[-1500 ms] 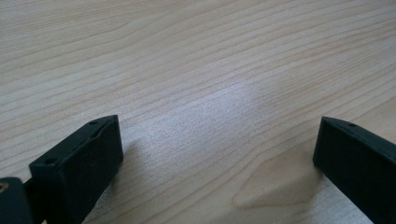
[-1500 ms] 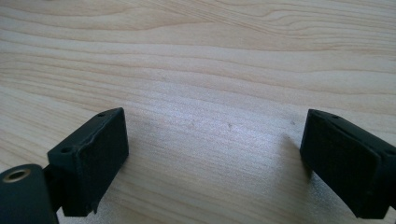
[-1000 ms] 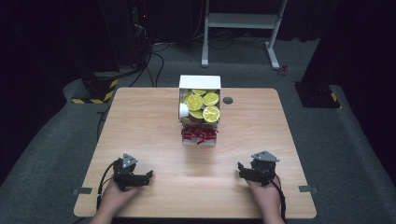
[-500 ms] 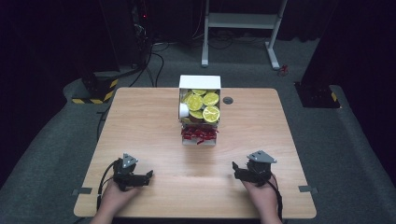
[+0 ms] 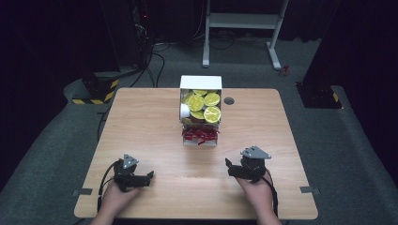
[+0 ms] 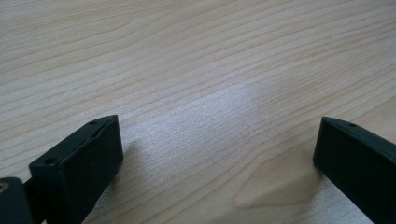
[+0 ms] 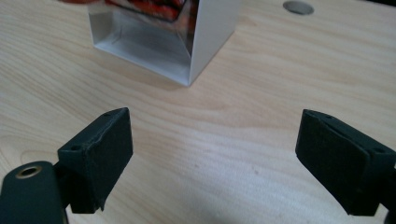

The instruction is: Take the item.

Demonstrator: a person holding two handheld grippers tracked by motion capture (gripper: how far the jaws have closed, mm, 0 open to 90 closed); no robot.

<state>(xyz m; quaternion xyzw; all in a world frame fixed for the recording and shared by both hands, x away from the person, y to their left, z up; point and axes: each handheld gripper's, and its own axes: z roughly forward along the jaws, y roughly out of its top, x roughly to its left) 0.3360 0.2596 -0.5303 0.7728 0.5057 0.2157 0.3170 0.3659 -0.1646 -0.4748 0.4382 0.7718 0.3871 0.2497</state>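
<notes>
Right claw [image 5: 228, 166] sits low over the pale wood-grain worktop [image 5: 141, 126] with its jaws spread wide and nothing between them, aimed at the white open-fronted box [image 5: 201, 112] that stands near the far middle of the worktop. That box holds yellow-green lime slices [image 5: 204, 104] in its upper part and red chilli-like pieces [image 5: 200, 135] at the near, lower opening. In the right gripper view the box's white wall [image 7: 212, 32] lies ahead and a little left of centre, well apart from the jaws. Left claw [image 5: 149, 176] rests near the worktop's front edge, jaws likewise spread and empty, over bare wood [image 6: 196, 70].

Judging from this, the step in hand is the reach toward the box. To do it well, the right claw should travel forward with jaws kept wide, line up squarely with whichever piece is wanted, and come in level so it does not nudge the light box. The left claw could steady the box's side.
</notes>
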